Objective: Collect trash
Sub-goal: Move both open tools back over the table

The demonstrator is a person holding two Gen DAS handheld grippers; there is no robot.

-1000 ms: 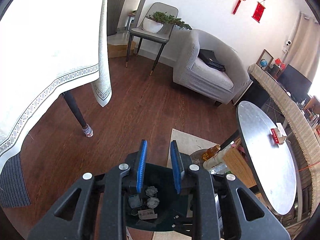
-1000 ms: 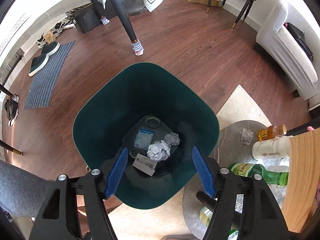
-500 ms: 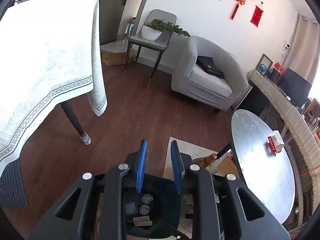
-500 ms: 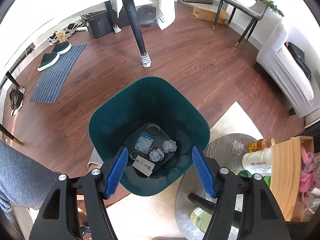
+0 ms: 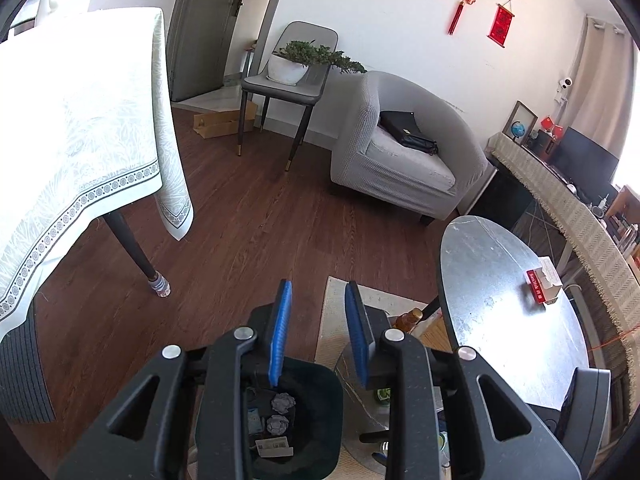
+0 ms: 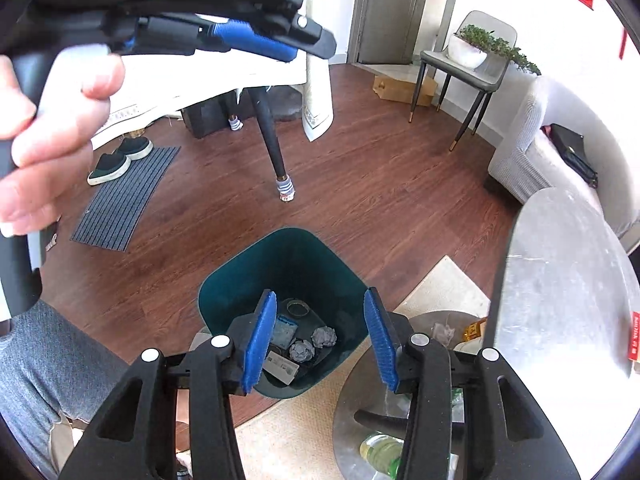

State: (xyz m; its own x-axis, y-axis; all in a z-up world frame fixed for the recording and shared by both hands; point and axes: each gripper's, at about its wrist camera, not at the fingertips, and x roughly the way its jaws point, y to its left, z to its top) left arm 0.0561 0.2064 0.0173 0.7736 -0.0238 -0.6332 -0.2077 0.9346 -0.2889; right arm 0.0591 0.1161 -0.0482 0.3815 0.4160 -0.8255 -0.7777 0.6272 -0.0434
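Observation:
A dark green trash bin (image 6: 240, 292) stands on the wood floor; it holds crumpled paper balls (image 6: 324, 337), a white label card (image 6: 282, 366) and a small packet (image 6: 285, 330). My right gripper (image 6: 320, 340) is open and empty, high above the bin. My left gripper (image 5: 318, 328) is open and empty, also well above the bin (image 5: 332, 408). The left gripper also shows in the right wrist view (image 6: 256, 42), held in a hand at the top left. A red and white box (image 5: 542, 286) lies on the round grey table (image 5: 500, 280).
A dining table with a white cloth (image 5: 80, 120) stands left, its leg (image 6: 272, 148) near the bin. A grey armchair (image 5: 408, 152) and a chair with a plant (image 5: 296, 68) stand behind. Bottles (image 6: 380, 450) sit on a low shelf under the round table. A beige rug (image 6: 304, 432) lies below.
Both grippers have risen away from the bin, which now looks smaller. The right gripper's jaws have narrowed. The left gripper and hand have come into the right wrist view.

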